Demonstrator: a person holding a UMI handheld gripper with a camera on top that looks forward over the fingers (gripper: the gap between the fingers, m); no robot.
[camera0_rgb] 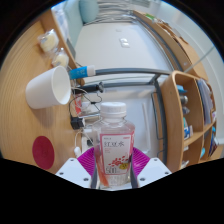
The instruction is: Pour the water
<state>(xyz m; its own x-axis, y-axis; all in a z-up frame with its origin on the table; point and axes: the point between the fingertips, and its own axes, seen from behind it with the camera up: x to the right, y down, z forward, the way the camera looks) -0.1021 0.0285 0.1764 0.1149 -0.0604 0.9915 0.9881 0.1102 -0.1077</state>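
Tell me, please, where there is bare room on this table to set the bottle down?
Bare wood lies beside the gripper, between the white cup and red disc. Crowded ahead: the bottle stands before a wire rack.

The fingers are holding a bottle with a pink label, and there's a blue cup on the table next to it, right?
Not quite: the cup is white, not blue. The gripper view shows it on the table beside the bottle, which does have a pink label and sits between the fingers, held by them.
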